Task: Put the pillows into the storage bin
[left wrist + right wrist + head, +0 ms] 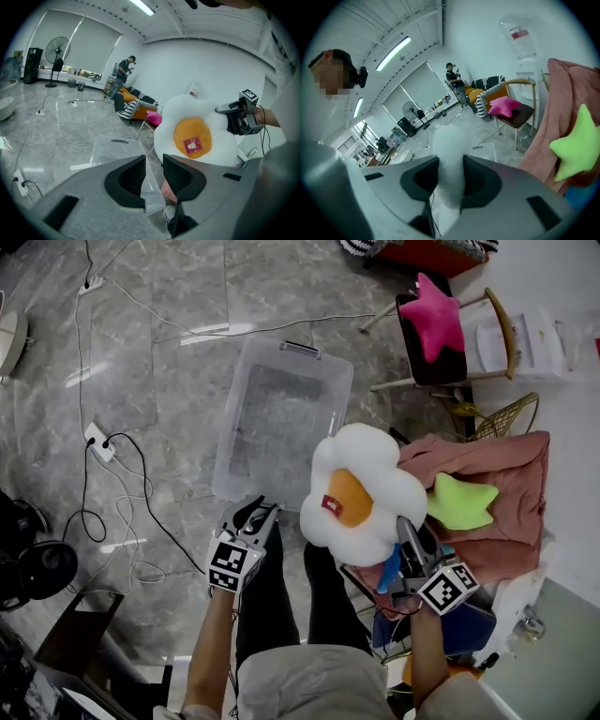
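Right gripper (405,538) is clamped on the egg pillow (361,493) at its edge, so it hangs clear for dropping into the bin (246,381), open at 12 o'clock; left gripper (255,514), jaws slightly apart, holds nothing; green star (459,502) waits at 3 o'clock

Open studio-like hall: grey marble floor (178,362), power strip (97,441), pedestal fan (57,50), ceiling strip light (393,52).

No legible text; red tag (192,146) on egg pillow (367,463) too small to read.
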Available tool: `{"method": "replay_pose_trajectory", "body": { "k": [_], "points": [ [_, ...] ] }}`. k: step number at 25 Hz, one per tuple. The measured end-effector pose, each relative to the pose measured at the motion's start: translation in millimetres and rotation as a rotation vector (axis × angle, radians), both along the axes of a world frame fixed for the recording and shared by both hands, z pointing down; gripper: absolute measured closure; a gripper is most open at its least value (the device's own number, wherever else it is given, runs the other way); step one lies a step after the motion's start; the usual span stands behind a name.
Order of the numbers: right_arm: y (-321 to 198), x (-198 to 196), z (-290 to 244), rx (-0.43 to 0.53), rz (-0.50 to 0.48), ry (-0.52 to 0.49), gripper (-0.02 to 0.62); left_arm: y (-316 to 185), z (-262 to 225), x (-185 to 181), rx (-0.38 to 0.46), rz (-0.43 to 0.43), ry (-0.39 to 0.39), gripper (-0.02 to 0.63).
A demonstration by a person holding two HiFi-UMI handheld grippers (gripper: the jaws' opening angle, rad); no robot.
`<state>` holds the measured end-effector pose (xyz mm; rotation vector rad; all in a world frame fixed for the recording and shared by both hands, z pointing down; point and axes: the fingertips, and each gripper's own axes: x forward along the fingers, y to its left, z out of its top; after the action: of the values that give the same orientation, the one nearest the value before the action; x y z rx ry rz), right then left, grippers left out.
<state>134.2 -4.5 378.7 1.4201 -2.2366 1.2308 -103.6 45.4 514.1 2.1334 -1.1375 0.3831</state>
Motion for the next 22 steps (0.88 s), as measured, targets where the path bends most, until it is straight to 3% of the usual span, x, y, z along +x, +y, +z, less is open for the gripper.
{"method": "replay_pose_trajectory", "body": {
  "k": [7,16,22],
  "points": [
    [-20.1,-66.5,110.5,-0.056,-0.013,0.077,0.486,-1.9,46.0,-31.2,-0.04,-0.049,-0.01,0.494],
    [-43.2,-99.8,249.8,-0.137,0.004,0.184,0.483,-9.2,91.8,-42.7,-0.07,-0.031,-0.003,0.494],
    [-28.3,-100.6,327.1,-0.196,0.033,0.239,0.477,-18.6,114.1,-63.7,-0.084,-0.029,-0.007,0.494]
  ]
}}
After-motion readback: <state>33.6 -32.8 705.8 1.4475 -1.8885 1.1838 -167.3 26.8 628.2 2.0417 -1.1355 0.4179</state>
